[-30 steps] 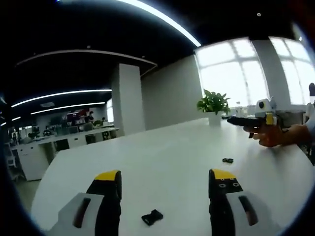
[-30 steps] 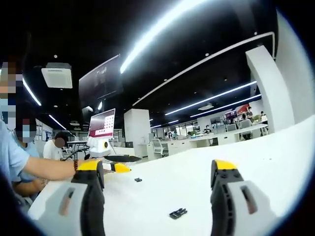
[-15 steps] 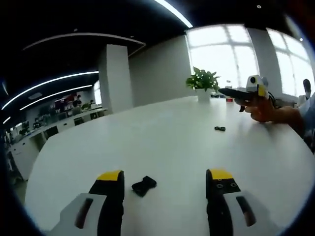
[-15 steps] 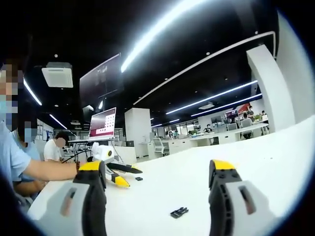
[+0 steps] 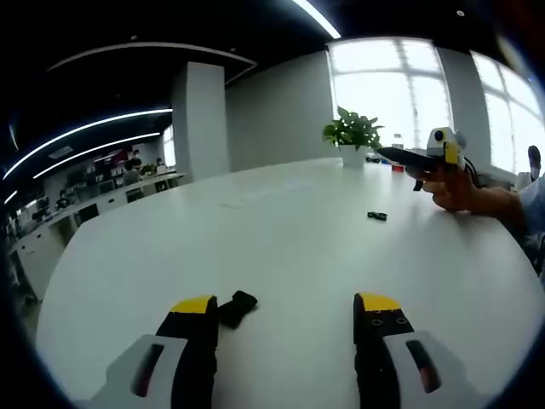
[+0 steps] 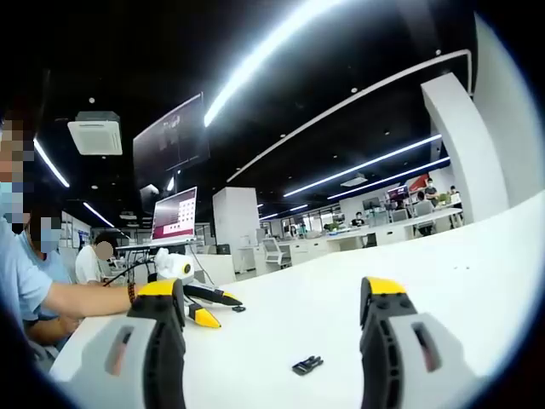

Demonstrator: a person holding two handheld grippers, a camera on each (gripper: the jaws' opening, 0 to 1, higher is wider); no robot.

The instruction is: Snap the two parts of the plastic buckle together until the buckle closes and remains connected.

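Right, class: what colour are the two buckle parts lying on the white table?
Black, both buckle parts; best seen in the left gripper view.

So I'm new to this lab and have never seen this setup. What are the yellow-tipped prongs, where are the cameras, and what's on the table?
No robot here: a person holds a two-jaw gripper in each hand, and a fisheye camera rides on each. The left gripper view looks along the left gripper, jaws apart and empty. Close to its left jaw, on the white table, lies one black buckle part; whether they touch is unclear. The second buckle part lies farther off, near the right gripper in the person's hand. The right gripper view looks along that gripper, also open and empty, with the second part ahead of it.
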